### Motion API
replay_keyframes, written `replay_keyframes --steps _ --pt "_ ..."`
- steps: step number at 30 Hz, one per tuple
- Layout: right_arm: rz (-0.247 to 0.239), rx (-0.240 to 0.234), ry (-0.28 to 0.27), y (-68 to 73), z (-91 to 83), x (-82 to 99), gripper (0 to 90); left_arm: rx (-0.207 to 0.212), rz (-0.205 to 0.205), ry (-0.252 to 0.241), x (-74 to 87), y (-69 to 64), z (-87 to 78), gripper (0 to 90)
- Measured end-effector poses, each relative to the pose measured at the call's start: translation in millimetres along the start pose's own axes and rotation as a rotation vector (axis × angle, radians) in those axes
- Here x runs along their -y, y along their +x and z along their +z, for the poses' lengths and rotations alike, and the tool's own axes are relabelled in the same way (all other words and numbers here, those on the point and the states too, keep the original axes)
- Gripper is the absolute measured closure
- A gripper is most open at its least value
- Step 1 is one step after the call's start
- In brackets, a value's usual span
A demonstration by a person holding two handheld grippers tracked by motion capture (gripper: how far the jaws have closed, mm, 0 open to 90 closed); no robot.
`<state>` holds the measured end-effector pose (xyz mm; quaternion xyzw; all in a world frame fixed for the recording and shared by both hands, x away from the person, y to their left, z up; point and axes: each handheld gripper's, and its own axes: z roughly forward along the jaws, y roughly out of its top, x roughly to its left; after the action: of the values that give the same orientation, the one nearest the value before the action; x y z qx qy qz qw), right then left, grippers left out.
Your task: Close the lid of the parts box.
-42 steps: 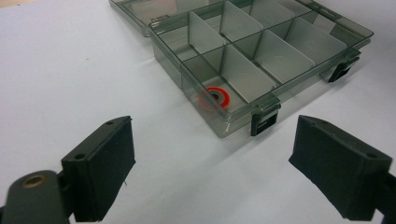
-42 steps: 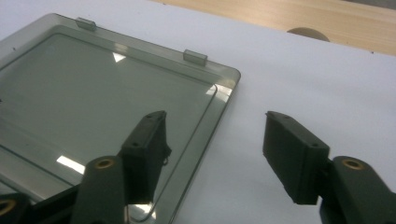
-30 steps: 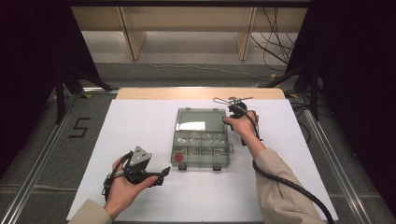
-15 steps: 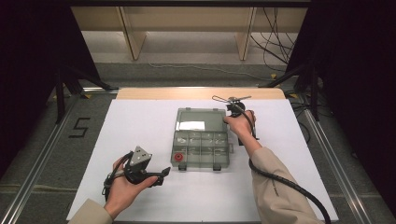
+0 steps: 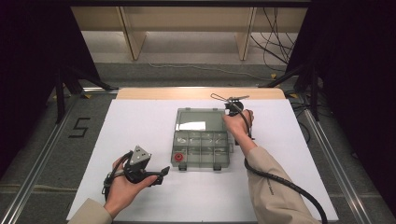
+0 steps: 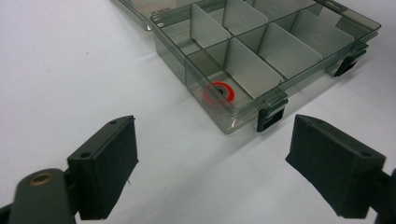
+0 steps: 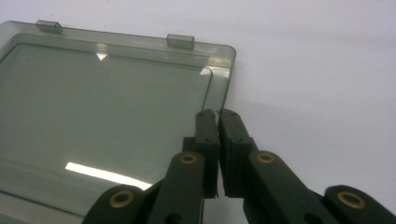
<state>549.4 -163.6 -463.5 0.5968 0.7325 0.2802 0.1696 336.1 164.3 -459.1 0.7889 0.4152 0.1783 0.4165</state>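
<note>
A smoky clear compartment box (image 5: pixel 201 166) lies open mid-table, its lid (image 5: pixel 198 119) flat behind it. A red ring (image 5: pixel 179 157) sits in the front-left compartment, and it is also close ahead (image 6: pixel 219 92) in the left gripper view. My left gripper (image 5: pixel 160 176) rests at the box's front-left, open and empty (image 6: pixel 212 140). My right gripper (image 5: pixel 228 110) is at the lid's right edge. Its jaws have just been closing and now stand together (image 7: pixel 217 114), with the lid's (image 7: pixel 107 102) thin right rim running in between the tips.
White sheet (image 5: pixel 140 126) covers the table, with a wooden strip (image 5: pixel 154 93) at the far edge. Black latches (image 6: pixel 271 116) stick out from the box's front wall. A black cable (image 5: pixel 285 184) trails from the right gripper along the sleeve.
The right hand has barely shifted at the lid's right edge. The left hand and the box have stayed put.
</note>
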Motion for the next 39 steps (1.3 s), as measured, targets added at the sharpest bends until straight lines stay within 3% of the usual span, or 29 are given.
replay_keyframes --steps 3,5,6,7,11,15,20,21,22,24,25,26,28,34,35,36,37,38,39 --pt "0.002 0.008 -0.002 1.0 -0.6 -0.4 88.4 -0.007 -0.008 0.011 0.2 0.9 -0.1 14.9" --pt "0.051 0.016 0.009 4.2 -2.4 -0.1 88.6 -0.002 -0.011 0.003 0.6 2.4 1.1 15.0" --pt "0.015 0.011 -0.006 1.3 -1.2 -0.3 88.7 -0.010 -0.001 0.009 0.8 3.6 0.8 15.0" --pt "0.014 0.019 -0.011 1.2 -1.6 -0.3 88.8 -0.015 -0.011 0.014 1.0 4.0 0.9 15.1" --pt "0.055 0.013 -0.010 4.3 -4.4 -0.6 89.1 -0.013 -0.037 0.001 2.0 6.5 3.2 15.4" --pt "0.040 0.024 -0.026 3.9 -5.7 -0.8 89.2 -0.019 -0.037 0.003 0.9 12.5 3.9 15.7" --pt "0.030 0.028 -0.039 3.9 -7.7 0.8 89.3 -0.017 -0.100 -0.012 -2.6 18.4 7.3 16.0" --pt "0.067 0.030 -0.037 6.9 -8.4 1.1 89.3 -0.022 -0.099 -0.013 -4.0 20.9 7.9 16.2" --pt "0.060 0.027 -0.042 6.6 -8.8 1.0 89.4 -0.020 -0.095 -0.008 -5.5 23.6 8.2 16.6" --pt "0.028 0.021 -0.060 4.6 -8.1 1.0 89.4 -0.023 -0.121 -0.012 -9.5 28.9 10.2 17.8" --pt "0.032 0.020 -0.055 4.8 -9.0 1.1 89.4 -0.026 -0.134 -0.020 -11.9 32.0 12.0 18.2" --pt "0.034 0.026 -0.059 5.0 -9.6 1.4 89.4 -0.029 -0.118 -0.003 -14.7 36.9 11.8 18.6" --pt "0.063 0.034 -0.063 7.4 -10.4 2.5 89.5 -0.045 -0.154 -0.015 -21.2 43.0 15.8 19.4" --pt "0.045 0.028 -0.077 6.7 -13.4 2.3 89.5 -0.040 -0.174 -0.016 -42.5 55.8 28.4 21.5" --pt "0.084 0.021 -0.072 9.3 -14.4 2.3 89.5 -0.039 -0.186 -0.031 -48.2 57.0 33.1 21.9" --pt "0.040 0.024 -0.085 6.5 -14.3 3.0 89.5 -0.041 -0.177 -0.022 -51.6 58.7 34.5 22.4" --pt "0.025 0.028 -0.098 5.8 -13.8 3.6 89.5 -0.044 -0.197 -0.031 -57.5 59.7 39.2 22.8" --pt "0.068 0.020 -0.062 8.7 -17.7 2.3 89.5 -0.040 -0.197 -0.034 -61.9 61.6 42.9 23.1" --pt "0.049 0.027 -0.088 7.5 -16.2 3.2 89.5 -0.042 -0.201 -0.029 -66.2 62.8 46.3 23.5"
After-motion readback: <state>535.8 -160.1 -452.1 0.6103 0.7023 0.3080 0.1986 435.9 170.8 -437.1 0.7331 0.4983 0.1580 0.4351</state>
